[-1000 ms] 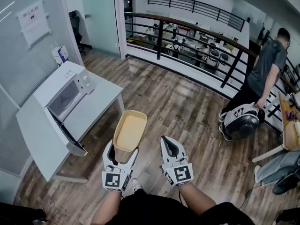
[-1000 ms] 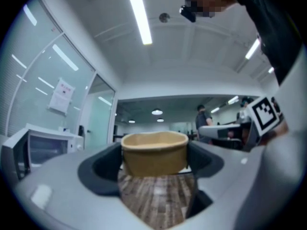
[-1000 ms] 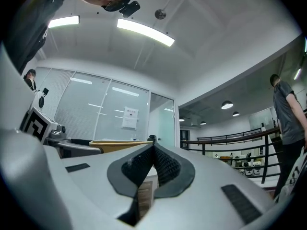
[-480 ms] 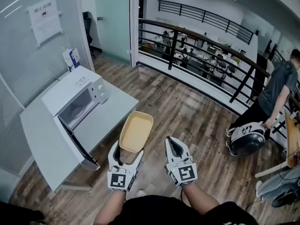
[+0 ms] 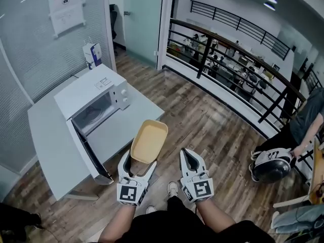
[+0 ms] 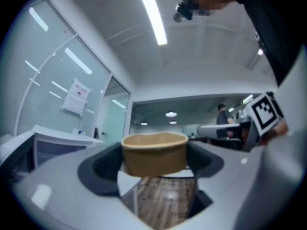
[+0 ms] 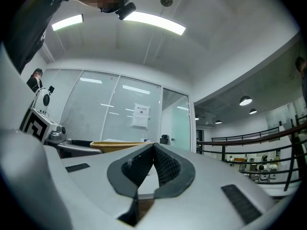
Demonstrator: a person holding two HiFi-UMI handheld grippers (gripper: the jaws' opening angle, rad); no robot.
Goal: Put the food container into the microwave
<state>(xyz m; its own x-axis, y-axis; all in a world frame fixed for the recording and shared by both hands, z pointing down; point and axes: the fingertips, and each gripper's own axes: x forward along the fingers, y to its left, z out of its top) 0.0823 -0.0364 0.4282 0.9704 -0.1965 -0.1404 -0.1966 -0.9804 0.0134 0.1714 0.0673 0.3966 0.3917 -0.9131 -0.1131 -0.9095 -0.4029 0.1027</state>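
I have the food container [image 5: 149,141] in my left gripper [image 5: 137,166], so the pick-up part is done. The jaws squeeze its near end, and it sticks out over the floor. It is not in the microwave [image 5: 96,92] yet. The microwave sits on the white table [image 5: 48,135] to the left, with its door [image 5: 90,156] swung wide. I need to carry the container over and set it inside. My right gripper [image 5: 186,153] is pinched tight together and holds nothing. Only the head view shows the microwave. Only the left gripper view shows both jaws pressing the container's sides.
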